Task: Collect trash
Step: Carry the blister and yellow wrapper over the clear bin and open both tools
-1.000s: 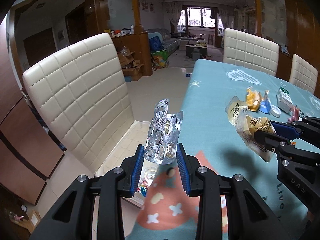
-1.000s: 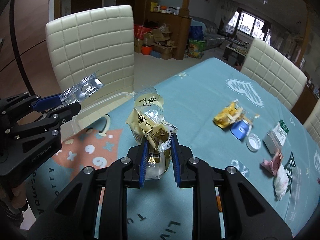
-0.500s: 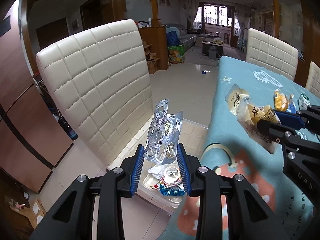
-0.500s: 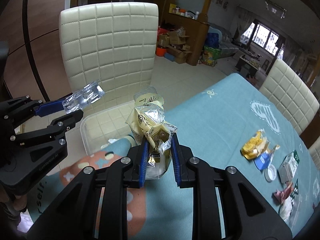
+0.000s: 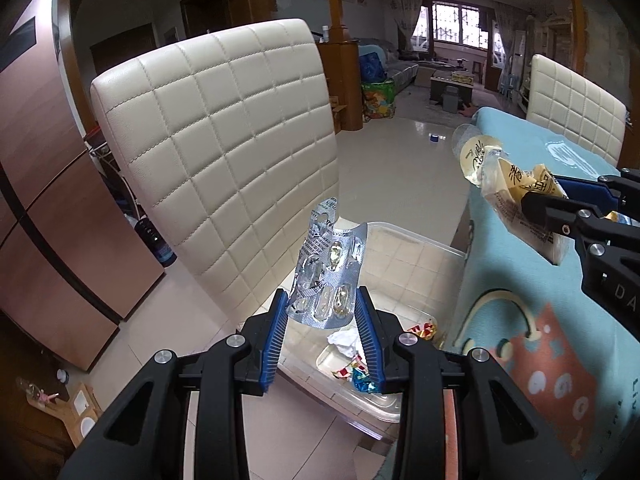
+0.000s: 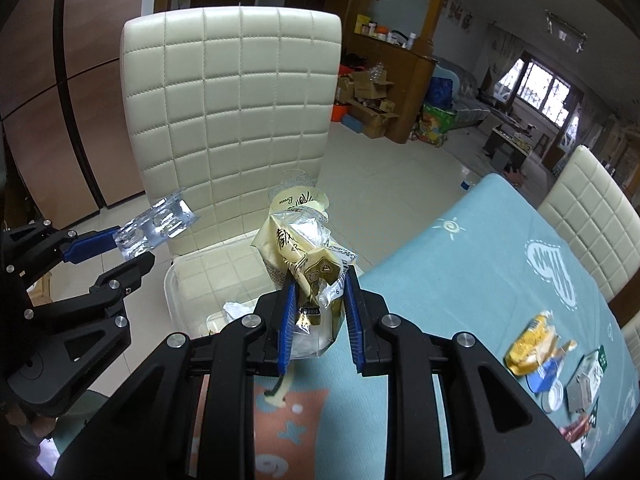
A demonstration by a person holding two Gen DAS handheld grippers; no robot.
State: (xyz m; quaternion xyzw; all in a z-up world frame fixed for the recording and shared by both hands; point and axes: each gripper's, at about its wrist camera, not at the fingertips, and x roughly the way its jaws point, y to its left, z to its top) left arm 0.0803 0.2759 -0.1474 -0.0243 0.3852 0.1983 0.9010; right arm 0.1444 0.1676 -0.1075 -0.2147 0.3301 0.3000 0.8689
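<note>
My left gripper (image 5: pixel 322 312) is shut on a silver pill blister pack (image 5: pixel 326 276) and holds it above a clear plastic bin (image 5: pixel 416 252) that stands on a cream chair seat beside the table. The bin holds a crumpled tissue (image 5: pixel 344 340) and candy wrappers (image 5: pixel 360 374). My right gripper (image 6: pixel 318 300) is shut on a yellow and clear snack wrapper (image 6: pixel 304 248), held over the table's edge just right of the bin (image 6: pixel 176 288). The left gripper with the blister pack (image 6: pixel 156 226) shows at the left of the right wrist view.
A cream quilted chair (image 5: pixel 224 140) stands behind the bin. The teal tablecloth (image 6: pixel 460 280) carries more trash at the far right: a yellow wrapper (image 6: pixel 528 344), a white cap (image 6: pixel 556 398), a small carton (image 6: pixel 584 380). A second chair (image 6: pixel 592 216) stands behind the table.
Both grippers have moved left off the table toward the chair, each still holding its trash. The bin on the chair seat has come into full view under the left gripper.
</note>
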